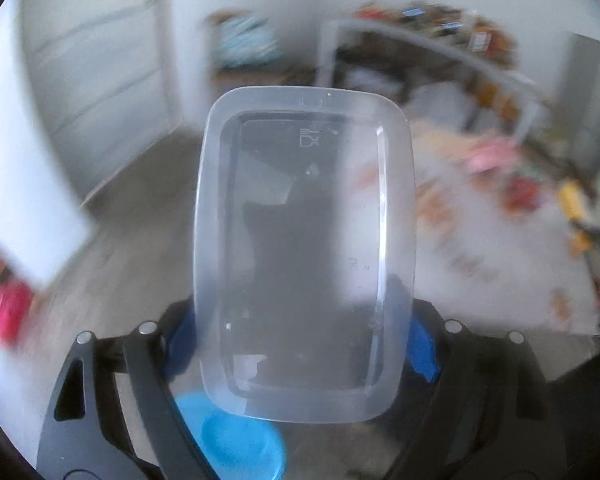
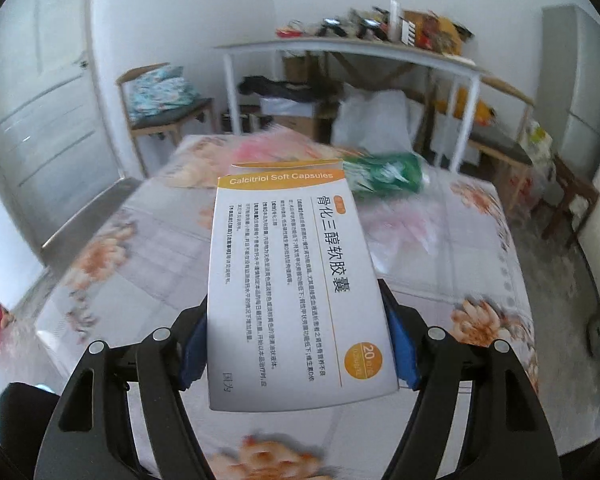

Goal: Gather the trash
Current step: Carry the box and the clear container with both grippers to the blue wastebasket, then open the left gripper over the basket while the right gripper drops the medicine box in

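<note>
My left tongs (image 1: 304, 344) pinch a clear plastic container (image 1: 304, 256) by its long sides, blue pads pressed against its walls, held up over a grey floor with the room behind smeared by blur. A blue bowl-like object (image 1: 236, 440) shows just beneath it. My right tongs (image 2: 296, 344) grip a white-and-orange medicine box (image 2: 292, 280) labelled "Calcitriol Soft Capsules", held above a bed (image 2: 480, 248) with a floral cover. A green wrapper (image 2: 392, 172) and pink plastic (image 2: 268, 152) lie on the bed beyond the box.
</note>
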`<state>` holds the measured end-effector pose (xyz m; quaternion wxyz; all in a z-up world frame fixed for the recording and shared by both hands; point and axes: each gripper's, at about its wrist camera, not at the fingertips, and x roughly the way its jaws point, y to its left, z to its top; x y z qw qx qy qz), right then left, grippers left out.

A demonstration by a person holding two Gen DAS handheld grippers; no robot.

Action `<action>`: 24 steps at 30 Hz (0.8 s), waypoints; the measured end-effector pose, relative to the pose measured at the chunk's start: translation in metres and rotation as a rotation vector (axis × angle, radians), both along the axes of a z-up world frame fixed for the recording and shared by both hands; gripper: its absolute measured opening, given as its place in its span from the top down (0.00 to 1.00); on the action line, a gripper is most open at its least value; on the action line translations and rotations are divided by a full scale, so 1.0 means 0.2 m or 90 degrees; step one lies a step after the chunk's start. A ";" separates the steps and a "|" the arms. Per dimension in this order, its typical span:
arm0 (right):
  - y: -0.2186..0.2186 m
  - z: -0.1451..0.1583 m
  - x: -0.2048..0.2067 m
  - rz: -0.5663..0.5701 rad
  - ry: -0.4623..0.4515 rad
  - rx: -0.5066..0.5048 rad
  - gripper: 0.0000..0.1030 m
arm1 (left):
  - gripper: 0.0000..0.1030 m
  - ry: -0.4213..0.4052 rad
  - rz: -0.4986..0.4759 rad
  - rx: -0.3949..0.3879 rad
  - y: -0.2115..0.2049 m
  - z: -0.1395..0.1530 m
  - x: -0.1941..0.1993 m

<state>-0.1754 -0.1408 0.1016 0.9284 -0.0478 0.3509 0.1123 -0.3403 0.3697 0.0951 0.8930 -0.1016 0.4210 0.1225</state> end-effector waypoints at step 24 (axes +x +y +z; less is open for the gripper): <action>1.72 -0.07 -0.96 0.437 0.103 -0.020 0.31 | 0.11 0.232 0.274 -0.249 0.51 -1.68 -0.87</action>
